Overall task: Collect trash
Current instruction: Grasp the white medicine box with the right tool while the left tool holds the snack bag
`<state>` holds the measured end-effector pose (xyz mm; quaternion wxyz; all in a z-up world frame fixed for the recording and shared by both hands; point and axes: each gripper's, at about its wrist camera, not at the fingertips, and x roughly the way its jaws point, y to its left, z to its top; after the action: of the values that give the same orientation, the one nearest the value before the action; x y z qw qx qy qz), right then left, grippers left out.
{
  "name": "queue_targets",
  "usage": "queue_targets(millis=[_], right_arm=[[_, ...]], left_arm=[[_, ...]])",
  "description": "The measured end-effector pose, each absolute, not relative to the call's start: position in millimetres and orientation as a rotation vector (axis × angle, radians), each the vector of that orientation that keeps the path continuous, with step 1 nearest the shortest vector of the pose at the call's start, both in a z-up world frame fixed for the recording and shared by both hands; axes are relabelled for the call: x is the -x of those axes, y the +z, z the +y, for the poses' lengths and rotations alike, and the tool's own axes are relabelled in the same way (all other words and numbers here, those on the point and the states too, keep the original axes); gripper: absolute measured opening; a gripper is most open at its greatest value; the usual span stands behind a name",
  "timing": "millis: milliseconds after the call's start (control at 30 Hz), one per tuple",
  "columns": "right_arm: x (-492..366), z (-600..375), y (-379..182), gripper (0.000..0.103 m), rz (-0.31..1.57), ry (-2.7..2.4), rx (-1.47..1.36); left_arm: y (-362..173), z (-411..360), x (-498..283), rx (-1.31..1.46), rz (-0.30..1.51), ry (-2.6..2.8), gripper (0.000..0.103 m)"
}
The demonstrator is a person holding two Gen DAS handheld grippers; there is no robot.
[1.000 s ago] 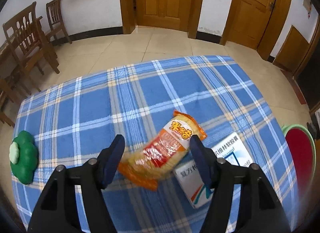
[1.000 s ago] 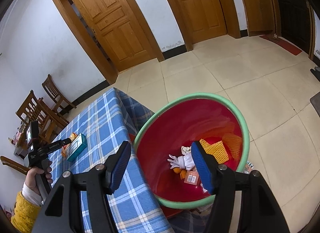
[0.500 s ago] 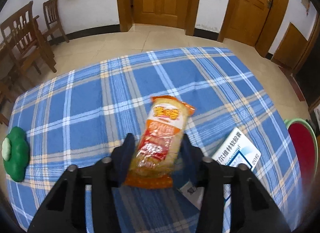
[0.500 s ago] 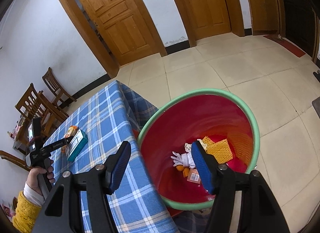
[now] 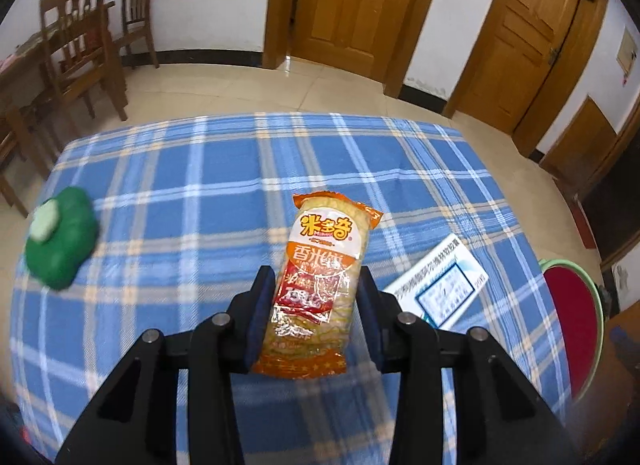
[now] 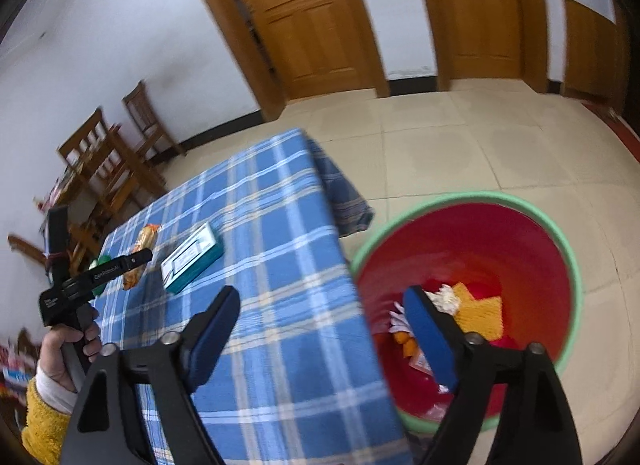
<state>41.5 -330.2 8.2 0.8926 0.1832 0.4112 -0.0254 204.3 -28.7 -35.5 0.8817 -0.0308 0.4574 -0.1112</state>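
Note:
My left gripper (image 5: 314, 285) is shut on an orange and yellow snack packet (image 5: 320, 277), holding it over the blue plaid table (image 5: 180, 185). The packet (image 6: 138, 255) and left gripper (image 6: 136, 259) also show in the right wrist view. A white and teal medicine box (image 5: 440, 285) lies on the table just right of the packet and also shows in the right wrist view (image 6: 192, 257). My right gripper (image 6: 324, 313) is open and empty, above the table's edge beside the red bin with a green rim (image 6: 520, 249), which holds several pieces of trash.
A green plush item (image 5: 60, 241) lies at the table's left edge. The red bin (image 5: 576, 325) stands on the floor past the table's right side. Wooden chairs (image 5: 84, 49) stand by the far left wall. Wooden doors (image 5: 348, 9) line the back wall.
My left gripper closed on the snack packet, turned it lengthwise and lifted it. My right gripper swung left from over the bin toward the table's edge.

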Motion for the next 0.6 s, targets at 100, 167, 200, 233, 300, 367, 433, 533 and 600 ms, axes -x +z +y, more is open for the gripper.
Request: queue_targets(millis=[100, 167, 200, 233, 300, 367, 433, 533, 600], right_arm=[[-55.5, -312.3, 9.6, 0.091, 0.864, 0.005, -0.351], [-65.3, -300.8, 11.2, 0.097, 0.868, 0.045, -0.335], [-69.4, -295.3, 12.3, 0.102, 0.868, 0.062, -0.328], [-75.9, -288.4, 12.8, 0.103, 0.869, 0.083, -0.311], [-85.7, -276.3, 12.1, 0.103, 0.885, 0.099, -0.274], [-97.2, -261.9, 9.7, 0.103, 0.902, 0.121, -0.231], [-108.3, -247.9, 4.2, 0.103, 0.920, 0.153, -0.193], [-123.6, -228.8, -5.9, 0.103, 0.946, 0.203, -0.146], [-133.3, -214.5, -13.2, 0.103, 0.961, 0.229, -0.105]], left_arm=[[-30.2, -18.5, -191.2, 0.080, 0.943, -0.207, 0.041], [-28.1, -11.9, -183.5, 0.090, 0.941, -0.192, 0.041], [-27.4, -8.1, -179.4, 0.095, 0.941, -0.187, 0.041], [-26.4, -4.5, -175.8, 0.101, 0.940, -0.182, 0.041], [-26.1, 0.8, -169.4, 0.114, 0.938, -0.170, 0.041], [-26.3, 5.1, -163.2, 0.126, 0.932, -0.156, 0.041], [-27.1, 8.8, -158.4, 0.134, 0.928, -0.145, 0.041], [-29.9, 16.6, -151.4, 0.155, 0.928, -0.128, 0.041], [-32.5, 20.8, -149.1, 0.173, 0.932, -0.118, 0.041]])
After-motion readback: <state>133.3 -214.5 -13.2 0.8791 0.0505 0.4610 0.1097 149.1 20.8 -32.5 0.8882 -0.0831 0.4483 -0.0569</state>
